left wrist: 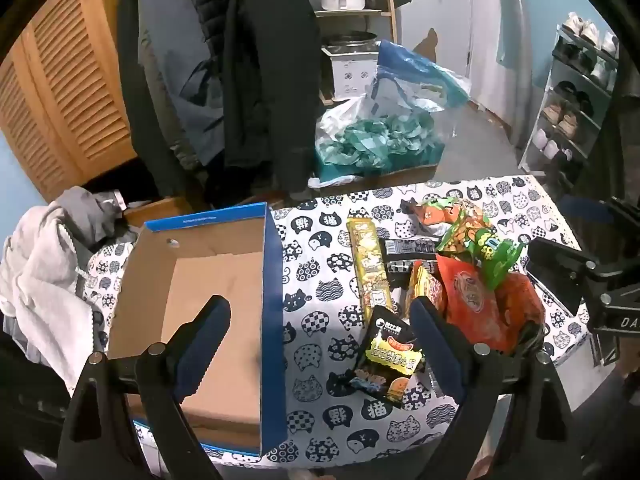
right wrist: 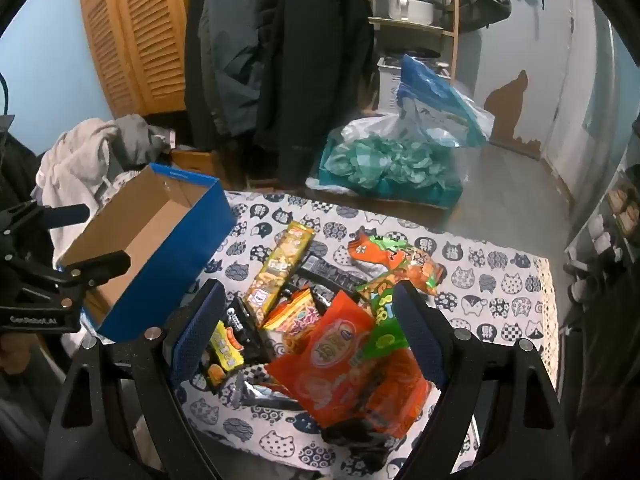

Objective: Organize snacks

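Note:
An empty blue cardboard box (left wrist: pixel 224 280) stands open on the left of the table; it also shows in the right wrist view (right wrist: pixel 160 248). To its right lies a pile of snack packs: a long yellow pack (left wrist: pixel 370 268), a black-and-yellow pack (left wrist: pixel 390 360), a red bag (left wrist: pixel 484 304) and a green bag (left wrist: pixel 476 244). My left gripper (left wrist: pixel 320 316) is open above the box's right wall, holding nothing. My right gripper (right wrist: pixel 308 304) is open above the pile, over the red bag (right wrist: pixel 340 352) and the black-and-yellow pack (right wrist: pixel 232 344), holding nothing.
The table wears a cat-print cloth (left wrist: pixel 320 248). Grey clothes (left wrist: pixel 44 264) lie left of the box. Coats (left wrist: pixel 264 60) hang behind. Plastic bags (left wrist: pixel 384 128) sit on the floor beyond the table. A shoe rack (left wrist: pixel 572 96) stands at the right.

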`<state>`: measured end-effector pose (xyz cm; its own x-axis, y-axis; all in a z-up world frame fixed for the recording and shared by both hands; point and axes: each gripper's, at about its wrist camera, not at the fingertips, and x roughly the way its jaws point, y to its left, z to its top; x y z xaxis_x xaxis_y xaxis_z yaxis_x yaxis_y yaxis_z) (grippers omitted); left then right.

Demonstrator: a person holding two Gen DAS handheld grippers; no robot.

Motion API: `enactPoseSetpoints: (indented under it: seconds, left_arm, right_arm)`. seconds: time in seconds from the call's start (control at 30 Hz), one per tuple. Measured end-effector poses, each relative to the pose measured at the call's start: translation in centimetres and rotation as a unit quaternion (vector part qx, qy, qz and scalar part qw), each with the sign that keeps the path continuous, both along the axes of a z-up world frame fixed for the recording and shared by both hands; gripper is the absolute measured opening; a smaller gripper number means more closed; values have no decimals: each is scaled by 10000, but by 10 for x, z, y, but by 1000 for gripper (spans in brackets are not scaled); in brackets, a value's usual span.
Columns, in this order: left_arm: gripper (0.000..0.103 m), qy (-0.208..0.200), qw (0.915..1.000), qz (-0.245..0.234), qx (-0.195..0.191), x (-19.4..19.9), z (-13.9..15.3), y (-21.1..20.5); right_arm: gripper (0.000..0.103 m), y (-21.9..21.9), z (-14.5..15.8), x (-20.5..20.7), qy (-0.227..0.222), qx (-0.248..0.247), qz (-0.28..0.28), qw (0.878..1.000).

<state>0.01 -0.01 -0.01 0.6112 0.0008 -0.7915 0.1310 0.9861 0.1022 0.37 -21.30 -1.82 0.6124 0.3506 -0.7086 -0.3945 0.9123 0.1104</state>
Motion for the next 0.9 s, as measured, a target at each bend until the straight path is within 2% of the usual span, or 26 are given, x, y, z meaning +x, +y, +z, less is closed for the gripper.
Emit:
enactPoseSetpoints:
  seconds: [0.9]
  left_arm:
    - [92,-60,9999,-70,-65,-3,-3,-3]
  right_arm:
    - [84,-1,-4,0,-14,-37,-10,10000]
